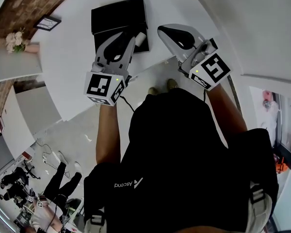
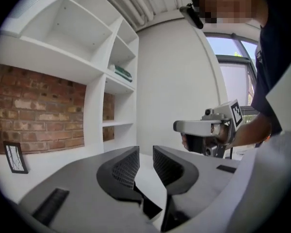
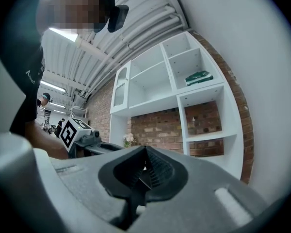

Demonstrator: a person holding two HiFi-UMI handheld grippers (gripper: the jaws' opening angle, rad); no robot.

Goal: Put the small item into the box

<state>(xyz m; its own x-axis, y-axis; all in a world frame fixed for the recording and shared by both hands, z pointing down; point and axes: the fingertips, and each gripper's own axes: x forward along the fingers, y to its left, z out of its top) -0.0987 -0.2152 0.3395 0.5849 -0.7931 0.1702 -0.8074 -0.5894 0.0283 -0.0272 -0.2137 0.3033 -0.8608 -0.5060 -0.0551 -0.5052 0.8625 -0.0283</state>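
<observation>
A black flat box (image 1: 117, 14) lies on the white table (image 1: 68, 67) at the top of the head view. A small white item (image 1: 142, 40) shows at the box's near right corner; whether it rests on the box or beside it I cannot tell. My left gripper (image 1: 132, 35) hovers over the box's near edge, just left of the item; in the left gripper view its jaws (image 2: 145, 162) stand apart with nothing between them. My right gripper (image 1: 162, 29) is held to the right of the box, and its jaws (image 3: 144, 162) meet with nothing held.
A small picture frame (image 1: 47, 22) and pale flowers (image 1: 15, 40) stand at the table's far left by a brick wall. White shelves (image 2: 87, 57) hold green books (image 3: 200, 77). Each gripper shows in the other's view: the right gripper (image 2: 208, 127), the left gripper (image 3: 80, 137). People (image 1: 19, 188) are on the floor below.
</observation>
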